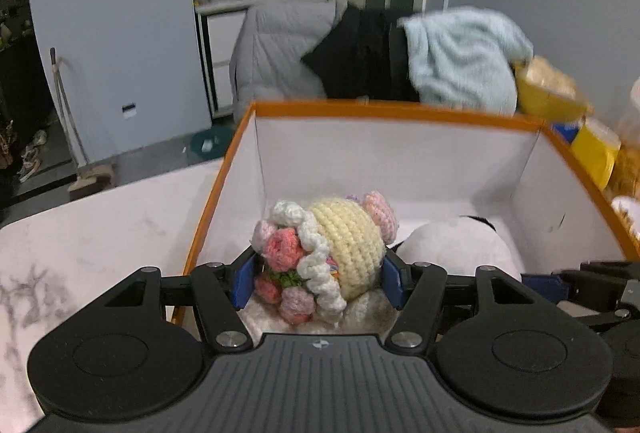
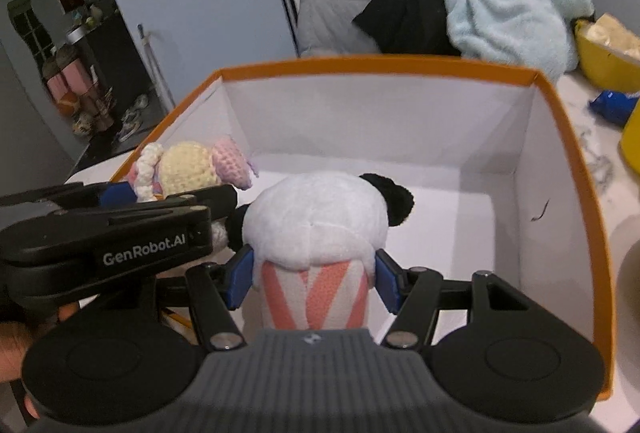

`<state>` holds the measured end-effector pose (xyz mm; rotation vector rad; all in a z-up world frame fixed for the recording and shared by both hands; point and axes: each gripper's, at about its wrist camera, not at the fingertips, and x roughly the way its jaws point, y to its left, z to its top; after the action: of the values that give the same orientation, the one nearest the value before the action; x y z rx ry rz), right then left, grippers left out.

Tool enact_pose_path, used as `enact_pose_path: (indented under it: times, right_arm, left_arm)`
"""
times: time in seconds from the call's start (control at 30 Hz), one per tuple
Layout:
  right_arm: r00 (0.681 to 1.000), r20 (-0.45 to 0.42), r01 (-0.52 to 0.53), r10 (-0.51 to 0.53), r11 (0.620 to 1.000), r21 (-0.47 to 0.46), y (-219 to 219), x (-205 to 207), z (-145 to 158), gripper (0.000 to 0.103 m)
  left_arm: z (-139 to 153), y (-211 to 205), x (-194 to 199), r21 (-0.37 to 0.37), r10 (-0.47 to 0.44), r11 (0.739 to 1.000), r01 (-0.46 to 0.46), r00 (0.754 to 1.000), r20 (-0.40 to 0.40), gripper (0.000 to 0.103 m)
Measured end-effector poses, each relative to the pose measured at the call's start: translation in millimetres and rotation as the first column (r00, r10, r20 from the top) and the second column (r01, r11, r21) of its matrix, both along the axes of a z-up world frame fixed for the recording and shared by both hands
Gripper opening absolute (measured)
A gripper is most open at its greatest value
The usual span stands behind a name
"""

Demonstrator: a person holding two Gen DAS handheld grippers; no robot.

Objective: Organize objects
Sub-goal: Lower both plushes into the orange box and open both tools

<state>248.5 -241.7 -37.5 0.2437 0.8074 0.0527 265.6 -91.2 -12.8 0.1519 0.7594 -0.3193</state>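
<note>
My left gripper (image 1: 319,283) is shut on a crocheted doll (image 1: 340,237) with a cream head, pink ears and pink flowers, held inside the left end of an orange-rimmed box (image 1: 360,111) with white walls. My right gripper (image 2: 314,283) is shut on a white panda plush (image 2: 316,217) with black ears and a pink-striped body, low inside the same box (image 2: 560,121). In the right wrist view the left gripper (image 2: 120,195) and the crocheted doll (image 2: 188,165) sit at the left. The panda plush (image 1: 456,241) shows at the right of the left wrist view.
The box stands on a white marble table (image 1: 80,233). Yellow containers (image 1: 592,149) and a blue packet (image 2: 612,105) lie to its right. Behind it a chair holds a light blue blanket (image 2: 512,5) and dark clothing (image 1: 360,53). A hand (image 2: 12,345) shows at lower left.
</note>
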Motion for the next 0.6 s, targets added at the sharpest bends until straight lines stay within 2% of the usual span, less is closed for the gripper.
enact_pose_path:
  times: [0.17,0.37,0.6]
  right_arm:
    - [0.994,-0.071,-0.081,0.085,0.995,0.053,0,-4,-4,0.064]
    - [0.965,-0.177,-0.171,0.191,0.977,0.125,8,-15,-7,0.064]
    - [0.928,-0.21,-0.28,0.307,0.948,0.148,31,-55,-8,0.065]
  left_arm:
    - [-2,-8,-8,0.095,-0.008,0.995,0.017,0.995,-0.095,0.071]
    - [-3,-4,-24,0.18,0.005,0.983,0.035,0.976,-0.22,0.071]
    - [-2,22,-77,0.197,0.033,0.98,0.015,0.971,-0.238,0.072]
